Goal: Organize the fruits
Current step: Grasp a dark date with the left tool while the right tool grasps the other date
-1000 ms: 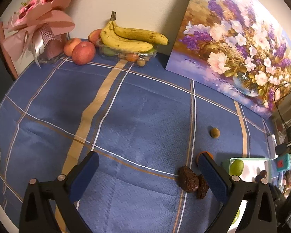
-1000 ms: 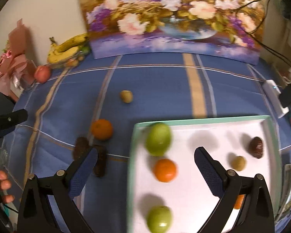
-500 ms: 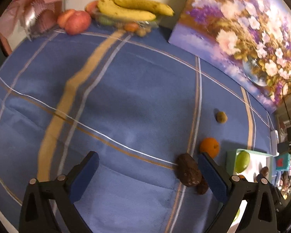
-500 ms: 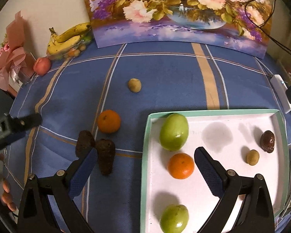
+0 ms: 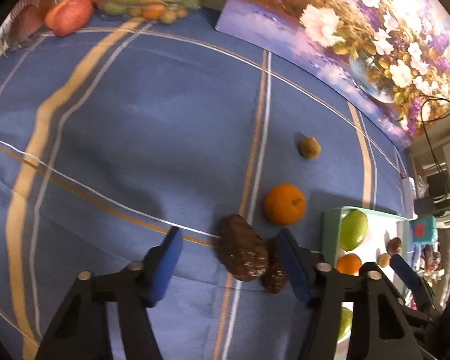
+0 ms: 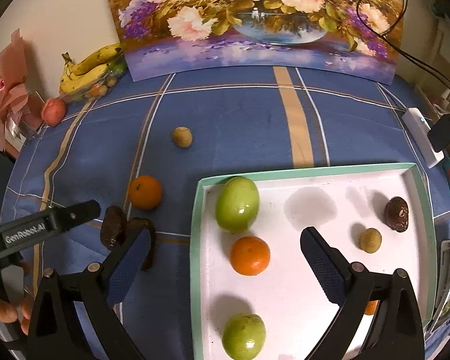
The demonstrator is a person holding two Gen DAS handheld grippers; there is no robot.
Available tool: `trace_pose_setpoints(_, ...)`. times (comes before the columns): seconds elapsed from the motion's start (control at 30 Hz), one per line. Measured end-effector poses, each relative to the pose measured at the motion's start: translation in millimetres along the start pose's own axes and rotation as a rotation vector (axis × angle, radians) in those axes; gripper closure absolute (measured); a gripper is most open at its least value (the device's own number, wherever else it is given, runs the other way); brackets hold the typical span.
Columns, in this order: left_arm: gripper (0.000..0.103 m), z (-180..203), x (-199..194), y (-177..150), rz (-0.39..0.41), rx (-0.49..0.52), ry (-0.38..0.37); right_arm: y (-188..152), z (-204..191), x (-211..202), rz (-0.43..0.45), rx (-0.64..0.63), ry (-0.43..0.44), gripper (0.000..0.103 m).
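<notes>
Your white tray (image 6: 417,198) with its mint rim already holds two glossy green fruits, two oranges, a small tan ball and a wrinkled brown date. Left of the tray, on the blue checked cloth (image 5: 135,120), wait two rough dark dates (image 5: 243,249), a dimpled orange (image 5: 284,204) and a dull tan ball (image 5: 309,147). Your left gripper (image 5: 229,265) is closing around the dates, not yet pressing. Your right gripper (image 6: 222,255) hangs wide and empty over the tray.

The tablecloth (image 6: 240,126) is matt woven cloth, lightly creased, while the tray (image 6: 315,172) looks like smooth white card with a mint rim. The green fruit (image 6: 237,204) is glossy and catches the light, the orange (image 6: 145,192) finely dimpled, the two dark brown fruits (image 5: 243,247) rough and wrinkled. The gripper pads (image 6: 322,259) are textured blue rubber on matt black plastic arms
</notes>
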State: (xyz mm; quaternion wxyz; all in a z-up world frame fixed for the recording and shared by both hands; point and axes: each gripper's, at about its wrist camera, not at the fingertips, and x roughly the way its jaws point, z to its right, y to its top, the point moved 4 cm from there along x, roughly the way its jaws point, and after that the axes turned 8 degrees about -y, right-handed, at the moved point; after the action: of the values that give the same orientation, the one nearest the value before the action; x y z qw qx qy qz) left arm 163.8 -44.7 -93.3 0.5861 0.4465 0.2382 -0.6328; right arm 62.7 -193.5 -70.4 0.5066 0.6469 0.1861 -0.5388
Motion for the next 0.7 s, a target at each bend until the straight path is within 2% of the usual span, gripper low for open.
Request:
trace_pose_setpoints(0.03,0.057,1,2,-1,-0.007,-0.005,-0.008,0,1,0,0.000,0.001,-0.001,0.003)
trace_pose_setpoints(0.07,0.058,2,5,-1,-0.014,-0.006,-0.011,0,2,-1,0.000,0.001,-0.003,0.003)
trace_pose_setpoints(0.5,0.067,4,16,-4,-0.046,-0.018,-0.043,0,4,-3,-0.001,-0.006,-0.005,0.003)
trace_pose_setpoints(0.7,0.067,-4,0,0,-0.008,-0.043,-0.058,0,3,-3,0.004,-0.005,-0.001,0.003)
